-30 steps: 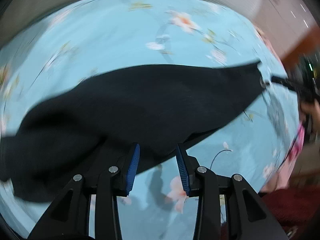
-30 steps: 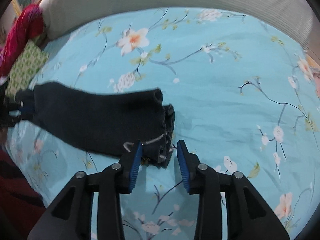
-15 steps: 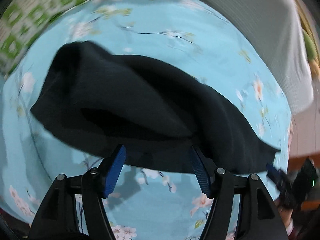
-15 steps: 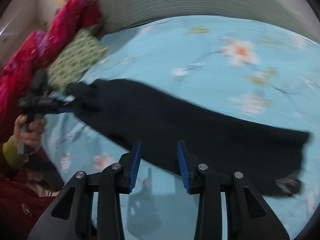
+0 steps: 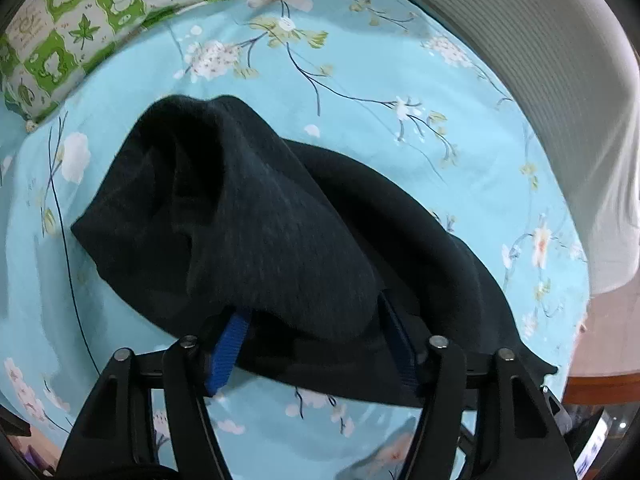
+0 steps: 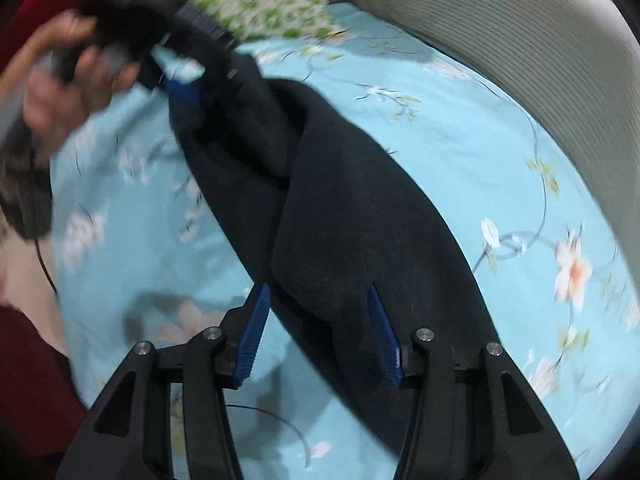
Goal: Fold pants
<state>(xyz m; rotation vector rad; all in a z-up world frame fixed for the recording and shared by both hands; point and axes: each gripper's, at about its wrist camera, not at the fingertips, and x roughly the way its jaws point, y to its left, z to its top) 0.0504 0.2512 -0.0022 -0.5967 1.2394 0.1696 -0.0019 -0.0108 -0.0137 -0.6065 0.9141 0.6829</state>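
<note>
The black pants [image 5: 280, 232] lie bunched on a light blue floral bedsheet [image 5: 360, 92]. In the left wrist view my left gripper [image 5: 312, 320] stands wide open, and a raised fold of the pants drapes over its blue fingertips [image 5: 232, 332]. In the right wrist view the pants [image 6: 352, 232] run as a long folded strip from upper left to lower right. My right gripper [image 6: 318, 312] is open around the strip's edge, fabric between the pads. The left gripper also shows in the right wrist view [image 6: 180, 88], blurred, at the strip's far end in a hand.
A green and white patterned pillow [image 5: 80, 20] lies at the bed's far left. A grey ribbed cushion [image 5: 540, 60] borders the sheet on the right and shows in the right wrist view [image 6: 520, 40]. Red fabric [image 6: 36, 380] sits at the lower left.
Both grippers moved in toward the pants. The left gripper opened wider and cloth now drapes over its tips. The right gripper now straddles the strip; the pants have bunched closer together.
</note>
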